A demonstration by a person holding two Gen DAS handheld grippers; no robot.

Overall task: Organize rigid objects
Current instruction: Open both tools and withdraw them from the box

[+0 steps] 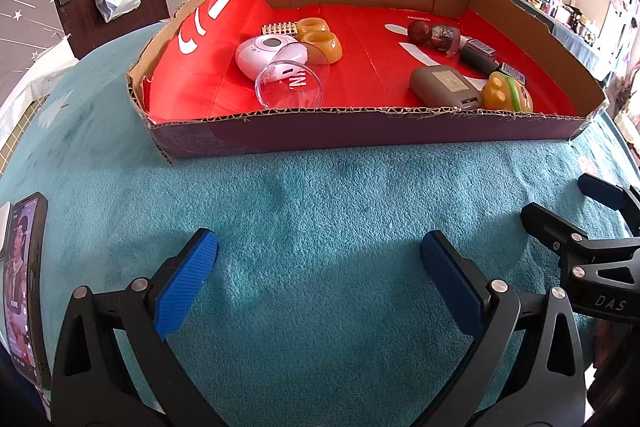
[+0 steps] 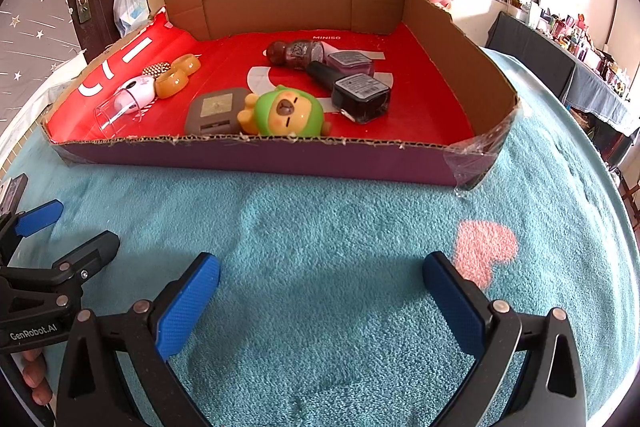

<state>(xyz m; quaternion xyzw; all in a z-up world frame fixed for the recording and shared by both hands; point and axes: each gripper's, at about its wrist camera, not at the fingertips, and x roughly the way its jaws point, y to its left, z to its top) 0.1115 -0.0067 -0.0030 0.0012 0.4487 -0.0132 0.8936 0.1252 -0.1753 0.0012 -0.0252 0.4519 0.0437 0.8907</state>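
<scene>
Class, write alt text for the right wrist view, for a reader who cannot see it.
A shallow cardboard tray with a red lining sits on a teal towel, holding a green toy, dark bottles, a grey box, orange rings and a clear cup. The right gripper hovers over the towel, jaws wide apart and empty, with the left gripper at the left edge.

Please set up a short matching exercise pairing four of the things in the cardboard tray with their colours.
Things:
1. power bank
2. toy figure
3. pair of rings
4. clear cup

Colours:
A. amber
B. see-through
C. grey
D. green hood, yellow face

Pairs: 1-C, 2-D, 3-A, 4-B. All lie on the red liner of the cardboard tray.
</scene>
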